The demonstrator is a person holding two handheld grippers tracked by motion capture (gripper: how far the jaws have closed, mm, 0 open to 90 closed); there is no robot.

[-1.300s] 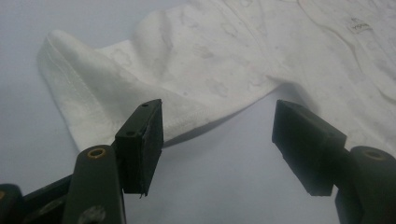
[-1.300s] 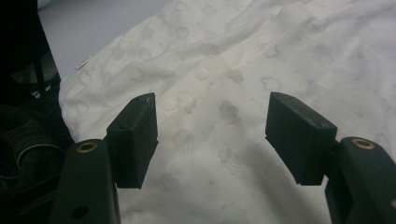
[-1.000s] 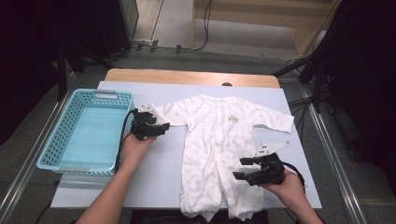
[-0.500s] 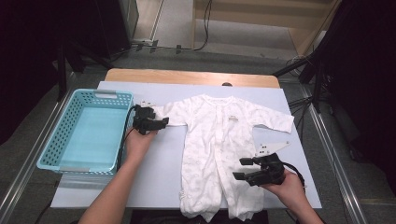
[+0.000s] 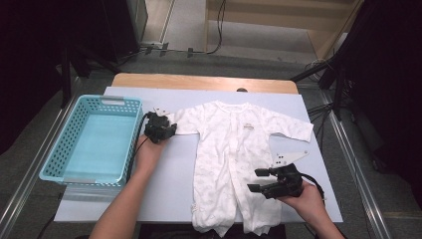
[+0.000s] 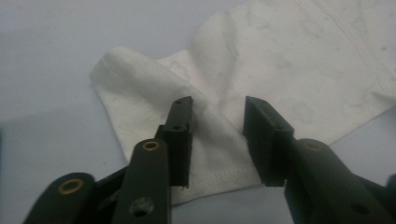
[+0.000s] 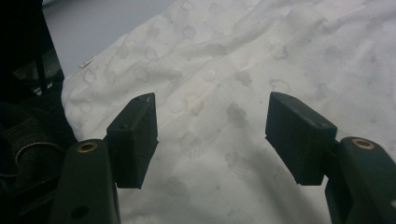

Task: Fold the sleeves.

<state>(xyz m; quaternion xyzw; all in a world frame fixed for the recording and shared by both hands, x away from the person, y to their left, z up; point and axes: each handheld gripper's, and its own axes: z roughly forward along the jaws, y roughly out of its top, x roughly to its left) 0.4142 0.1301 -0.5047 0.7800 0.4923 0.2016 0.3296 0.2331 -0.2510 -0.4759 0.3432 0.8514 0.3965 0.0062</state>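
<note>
romper: white baby romper (image 5: 234,164) lies flat and spread out on the pale cover of the table (image 5: 169,194), neck toward the far edge, legs toward the person, both sleeves stretched out to the sides
sleeve: the sleeve end (image 6: 154,93) on the basket side is bunched up, with a fold of cloth raised between the jaws of the left gripper
left gripper: left gripper (image 5: 160,130) sits at that sleeve cuff, just beside the basket; its jaws have just been closing, with a ridge of sleeve between them; a gap is left, and i cannot tell whether the pads press on the cloth
right gripper: right gripper (image 5: 260,180) hovers over the lower leg part of the romper near the person, jaws spread wide and released, nothing pinched, patterned cloth seen between and under them
basket: light blue plastic basket (image 5: 59,154) stands on the table's left side, apart from the romper
hands: a forearm comes in from the near edge behind each gripper
</note>
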